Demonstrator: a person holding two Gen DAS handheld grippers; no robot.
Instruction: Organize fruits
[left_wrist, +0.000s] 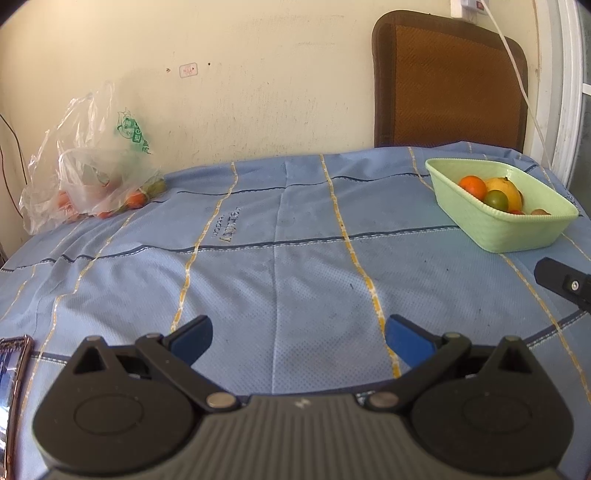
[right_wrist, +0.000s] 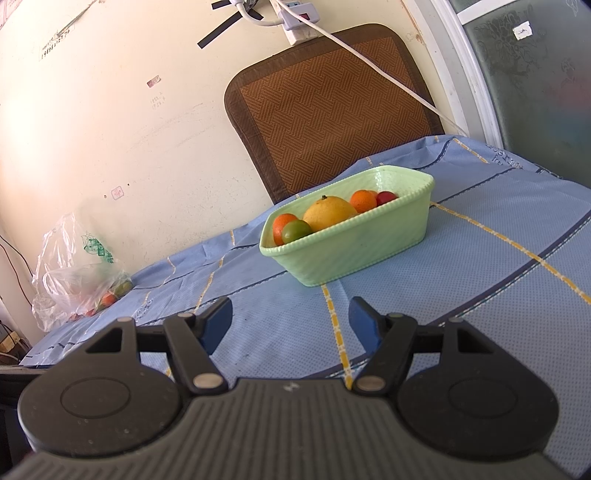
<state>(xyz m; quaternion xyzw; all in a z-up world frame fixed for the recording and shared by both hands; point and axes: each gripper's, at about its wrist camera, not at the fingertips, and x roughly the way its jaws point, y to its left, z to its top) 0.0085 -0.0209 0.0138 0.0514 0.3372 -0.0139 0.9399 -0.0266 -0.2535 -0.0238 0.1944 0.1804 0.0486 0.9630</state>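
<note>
Both grippers fill the bottom of their own views, each with blue pads spread wide and nothing between them. In the left wrist view the left gripper (left_wrist: 299, 338) hangs over bare blue cloth; in the right wrist view the right gripper (right_wrist: 290, 319) points at the green basket (right_wrist: 369, 254), its jaws just as wide and empty.

That basket stands on the surface (left_wrist: 295, 258), toward the far right corner. It already holds a large yellow fruit (right_wrist: 330, 213), oranges (right_wrist: 364, 200), a green fruit (right_wrist: 296, 229) and a small red one (right_wrist: 386, 197). Well apart from it, at the far left against the wall, lies a clear plastic bag (left_wrist: 92, 177) with more orange and green fruit inside. Judging from this layout, the basket is the collecting place and the bag is the source still to be emptied, with open jaws suited to a fresh pick.

The left view shows the bag closer and in fuller detail, and catches a dark finger of the right gripper at its right edge, below the basket. A shiny framed object (left_wrist: 14, 373) at its left margin is too cropped to name. The right view alone shows the red fruit clearly, the power strip (right_wrist: 295, 18) on the wall, and the frosted glass panel (right_wrist: 535, 92). A brown woven mat (right_wrist: 332, 107) leans on the wall behind the basket in both.
</note>
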